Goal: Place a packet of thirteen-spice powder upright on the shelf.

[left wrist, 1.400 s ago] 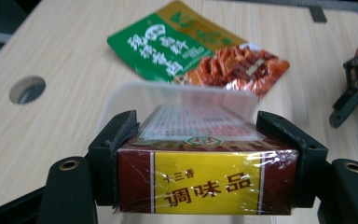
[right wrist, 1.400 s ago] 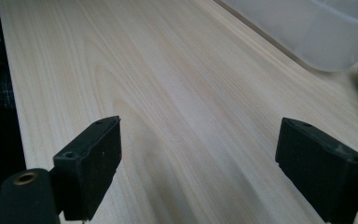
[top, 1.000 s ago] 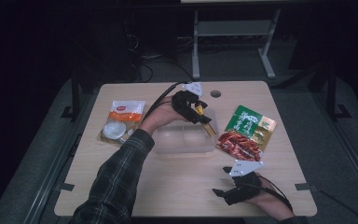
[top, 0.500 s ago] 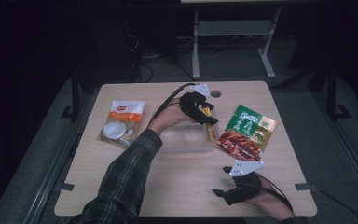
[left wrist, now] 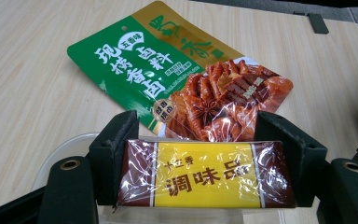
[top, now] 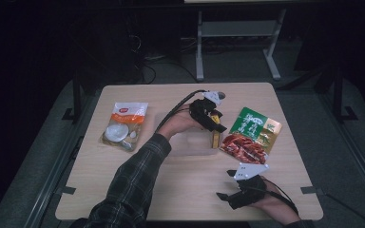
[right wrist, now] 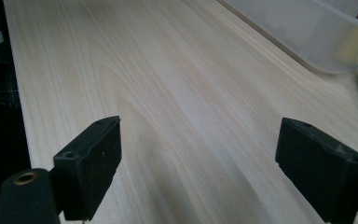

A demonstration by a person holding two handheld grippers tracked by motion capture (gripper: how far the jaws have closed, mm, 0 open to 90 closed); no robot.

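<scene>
Spice packet (left wrist: 205, 179), yellow with brown ends, sits crosswise between the left gripper's (left wrist: 200, 154) jaws, which pinch it by its two short ends. It hangs over the right edge of the clear plastic tub (top: 190, 142), long axis pointing down, just beside the green pouch (top: 252, 135). The right gripper (right wrist: 196, 163) rests spread wide over bare table (top: 180, 190), well apart.

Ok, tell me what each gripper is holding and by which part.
The left gripper clamps the yellow-and-brown seasoning packet by its two short ends, one jaw on each. The right gripper is open and holds nothing.
</scene>
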